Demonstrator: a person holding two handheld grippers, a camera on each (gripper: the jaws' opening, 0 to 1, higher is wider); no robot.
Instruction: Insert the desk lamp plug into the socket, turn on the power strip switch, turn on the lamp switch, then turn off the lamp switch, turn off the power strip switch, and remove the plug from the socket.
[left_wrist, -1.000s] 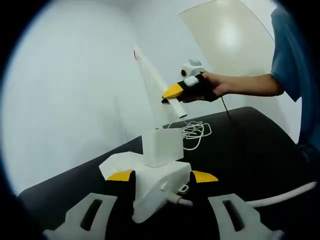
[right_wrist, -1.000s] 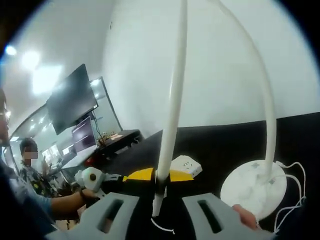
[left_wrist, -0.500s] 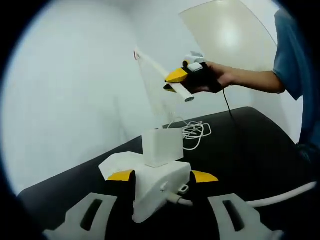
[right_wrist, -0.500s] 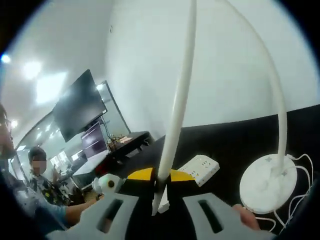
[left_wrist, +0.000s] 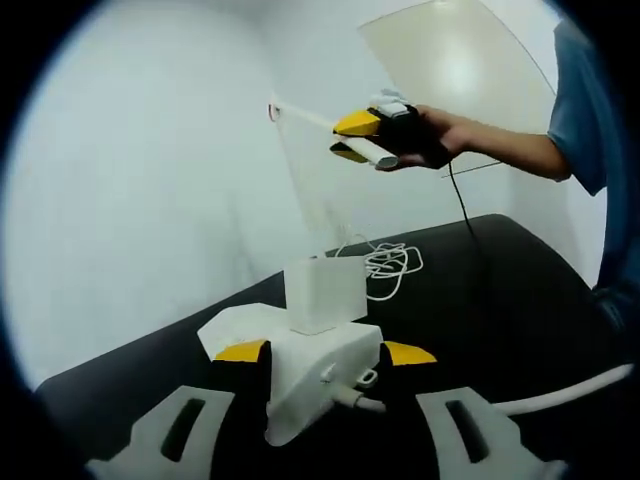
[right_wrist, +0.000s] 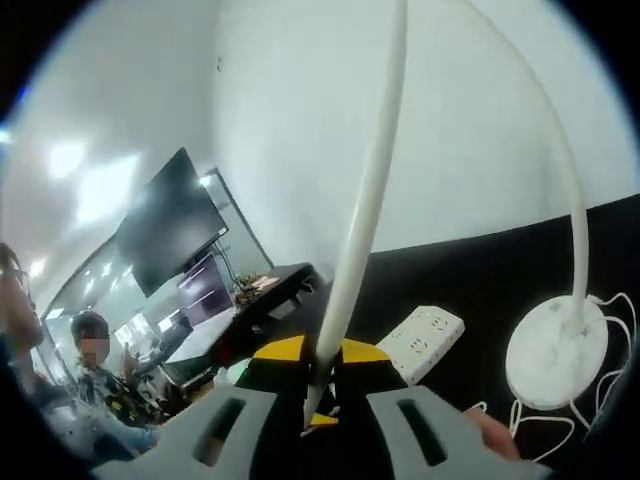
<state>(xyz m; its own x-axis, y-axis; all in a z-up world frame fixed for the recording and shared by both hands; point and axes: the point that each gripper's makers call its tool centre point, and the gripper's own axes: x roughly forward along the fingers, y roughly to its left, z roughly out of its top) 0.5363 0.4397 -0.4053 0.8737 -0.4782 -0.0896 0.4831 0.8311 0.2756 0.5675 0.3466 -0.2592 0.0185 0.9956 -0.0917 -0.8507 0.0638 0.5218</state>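
White lamp head bar (right_wrist: 365, 215) pinched between right gripper (right_wrist: 320, 372) jaws, long axis running up and away from them, free end past the tips. Left gripper (left_wrist: 322, 352) clamped on power strip (left_wrist: 318, 375), adapter (left_wrist: 323, 292) plugged just above. Probably the lamp-switch step; next: press switch, location unclear.

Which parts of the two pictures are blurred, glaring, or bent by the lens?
Left gripper view: the power strip up close looks soft, and a bright patch glares on the wall panel. Right gripper view: the lamp arm appears curved by the fisheye, and the ceiling lights are overexposed.
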